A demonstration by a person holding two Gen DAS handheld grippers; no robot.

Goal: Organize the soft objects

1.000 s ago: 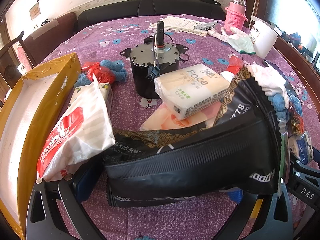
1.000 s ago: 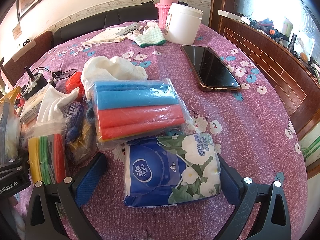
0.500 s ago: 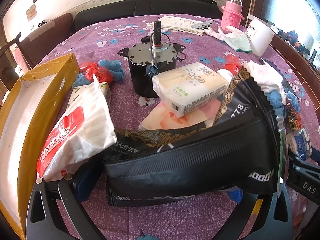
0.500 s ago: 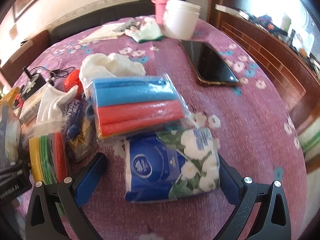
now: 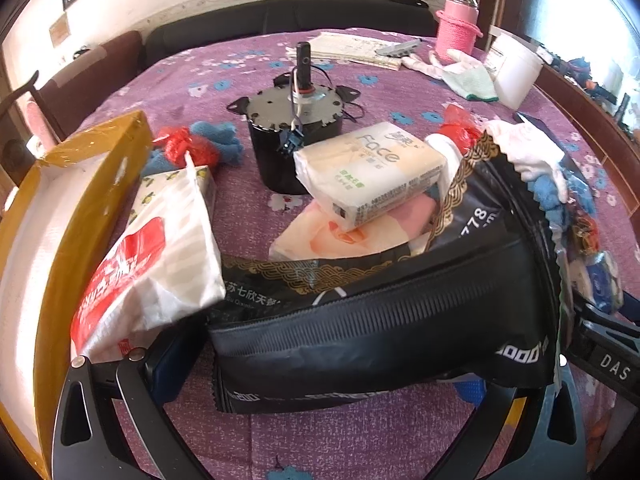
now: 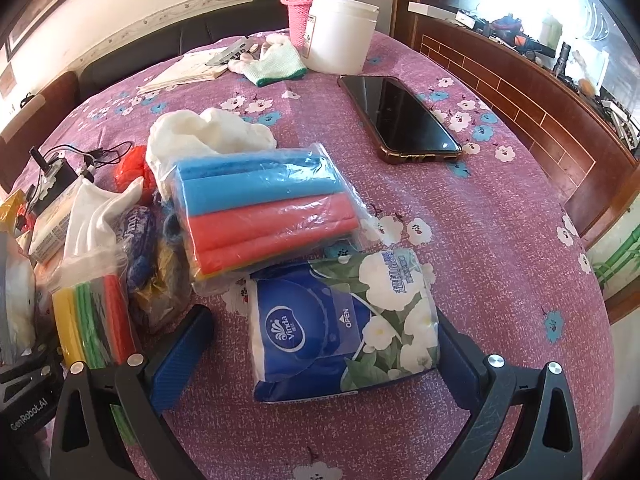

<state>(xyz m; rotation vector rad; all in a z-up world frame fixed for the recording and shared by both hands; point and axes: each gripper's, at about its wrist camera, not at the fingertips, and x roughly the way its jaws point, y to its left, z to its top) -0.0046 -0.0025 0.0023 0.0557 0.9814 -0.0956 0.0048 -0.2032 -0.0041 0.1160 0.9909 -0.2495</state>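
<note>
The left gripper (image 5: 320, 364) has a black zip pouch (image 5: 380, 320) between its fingers; the left pad sits just beside the pouch, but the right pad is hidden behind it, so I cannot tell if it clamps. Behind the pouch lies a Face tissue pack (image 5: 372, 172) on a peach pack (image 5: 340, 236), w/ a red-white packet (image 5: 148, 256) at left, near the yellow box (image 5: 52, 216). The right gripper (image 6: 320, 356) is spread apart around a blue Vinda tissue pack (image 6: 344, 324) (right pad touching or nearly, left pad apart), which rests on the purple tablecloth (image 6: 500, 240). Just behind is a bag of blue and red foam rolls (image 6: 264, 208).
</note>
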